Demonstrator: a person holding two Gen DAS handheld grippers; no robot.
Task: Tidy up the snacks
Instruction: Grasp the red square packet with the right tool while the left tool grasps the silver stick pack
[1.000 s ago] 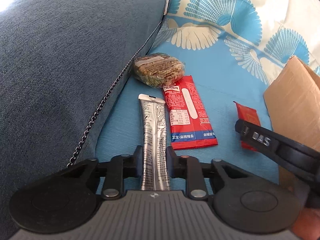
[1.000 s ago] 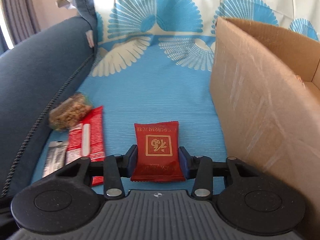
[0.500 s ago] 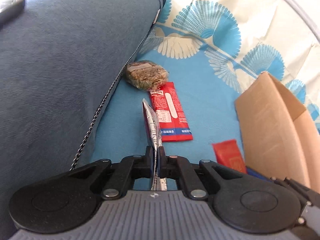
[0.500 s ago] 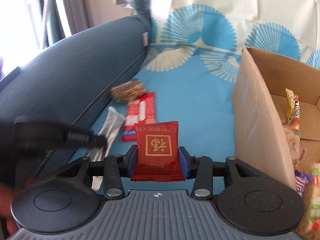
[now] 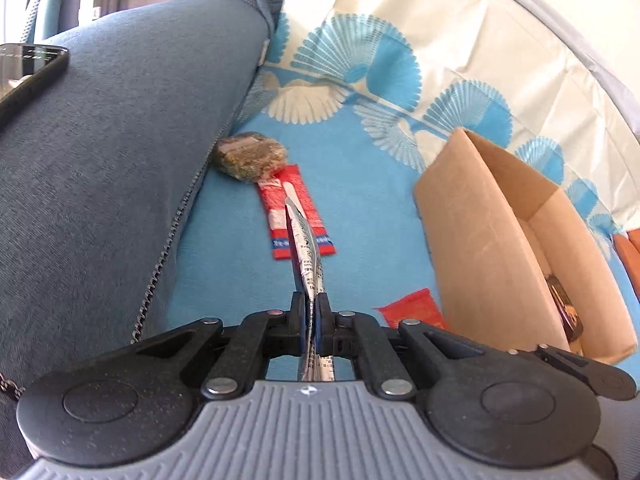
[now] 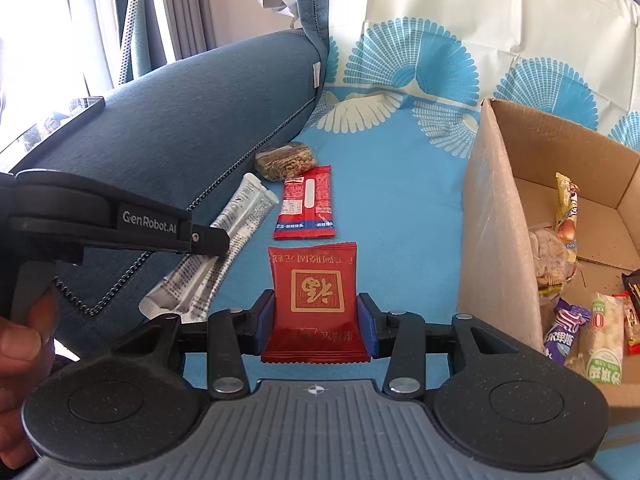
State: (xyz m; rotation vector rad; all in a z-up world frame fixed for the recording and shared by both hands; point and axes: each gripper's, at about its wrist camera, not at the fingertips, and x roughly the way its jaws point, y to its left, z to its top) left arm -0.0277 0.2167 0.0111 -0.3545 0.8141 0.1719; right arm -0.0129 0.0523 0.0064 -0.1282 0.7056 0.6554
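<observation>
Both tongs are working over a blue cloth point(image 5: 368, 220) printed with white and blue fans, which is lying across the seat of a sofa; its dark blue armrest point(image 5: 120, 152) is rising to the left of them, with a black phone point(image 5: 28, 72) resting on top. Curtains and a bright window are showing beyond the armrest in the right wrist view.

Four loose snacks are counting out: one silver sachet point(image 5: 306, 252), one red square packet point(image 6: 314, 300), one long red-and-blue packet point(image 6: 306, 208) and one clear pack of nuts point(image 6: 286, 160). One cardboard box point(image 6: 500, 216) is standing just right of the right tongs, with several wrapped snacks lying inside it.

The left tongs point(image 5: 312, 316) are clenching almost fully together on the silver sachet, pinching it edge-on so it is sticking out ahead, lifted off the cloth. The right tongs point(image 6: 316, 320) are gripping the red square packet by its two side edges, at a moderate width, holding it flat. Ahead of both, the long red-and-blue packet and the nut pack are lying on the cloth, touching each other, close against the armrest. A person's hand point(image 6: 20, 344) is holding the left tool's handle.
</observation>
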